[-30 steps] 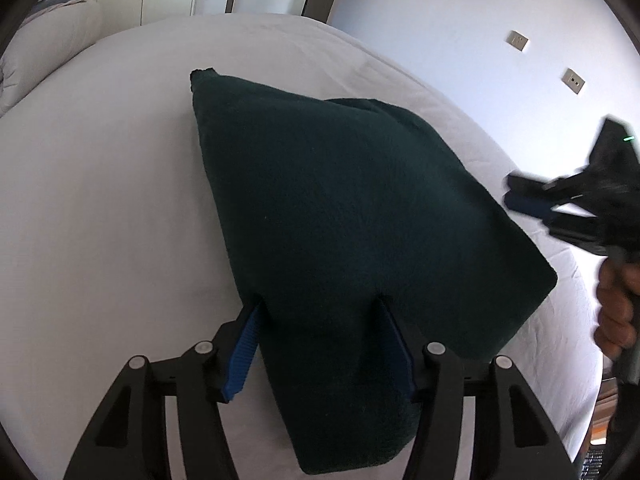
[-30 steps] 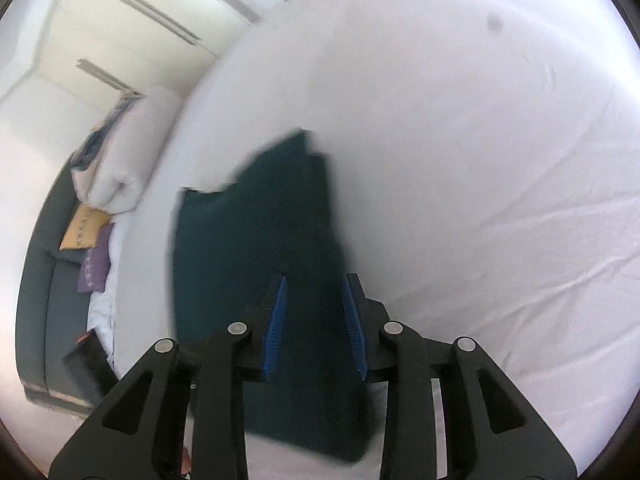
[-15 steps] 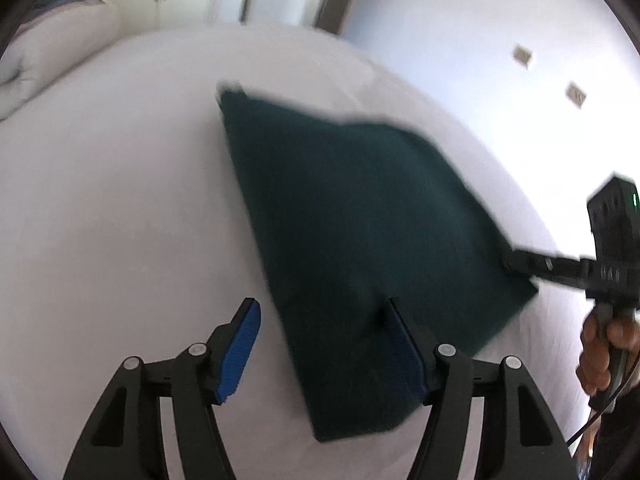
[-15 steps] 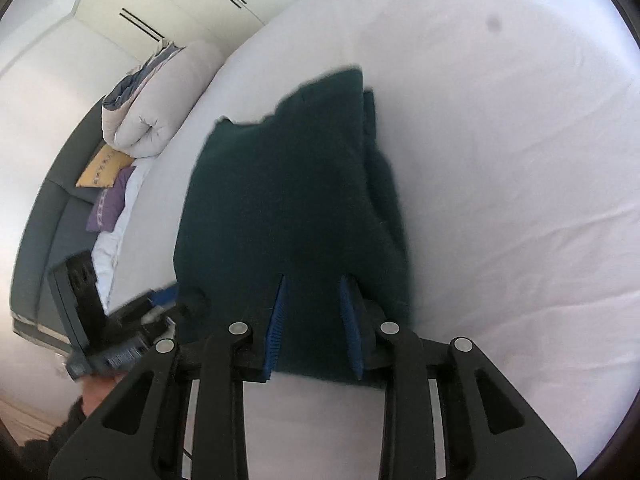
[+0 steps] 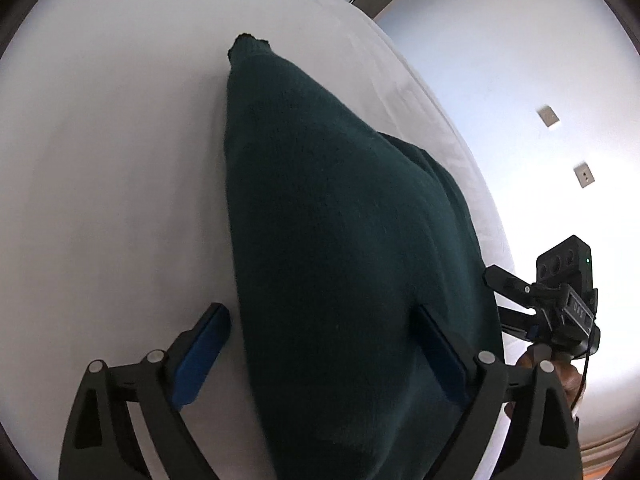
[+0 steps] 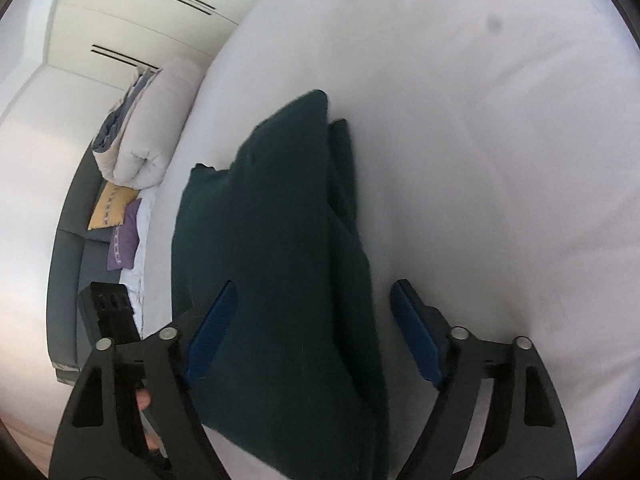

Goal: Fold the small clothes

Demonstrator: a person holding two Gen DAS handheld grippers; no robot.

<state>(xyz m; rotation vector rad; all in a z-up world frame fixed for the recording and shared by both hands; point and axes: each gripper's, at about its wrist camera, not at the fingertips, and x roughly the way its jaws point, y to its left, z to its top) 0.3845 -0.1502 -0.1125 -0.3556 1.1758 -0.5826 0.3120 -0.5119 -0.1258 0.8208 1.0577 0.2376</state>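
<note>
White bed sheet (image 5: 120, 160) across most of both views, smooth, faintly creased toward the right side of the right wrist view (image 6: 500, 140). Pale wall (image 5: 520, 100) at upper right of the left wrist view, with two small square wall plates (image 5: 548, 116). White wardrobe doors (image 6: 140, 8) with thin dark slot handles at upper left of the right wrist view. Below them a rolled pale duvet (image 6: 152, 132), puffy and soft, then a yellow cushion (image 6: 110, 210) and a purple cushion (image 6: 124, 240) on a grey sofa (image 6: 68, 272) along the left edge.

Dark green garment (image 5: 340, 240) at centre of both views (image 6: 280, 240), lying on the bed, folded into a thick wedge tapering to a narrow cuff-like tip at the top; fuzzy, knit-like surface, extra layers showing at its right edge.

Left tongs (image 5: 324, 356) released, blue rubber pads spread wide either side of the garment's near end. Right tongs (image 6: 316, 332) likewise spread apart, straddling the cloth without pinching it; also seen at lower right of the left wrist view (image 5: 496, 300), black plastic, against the garment's edge.
</note>
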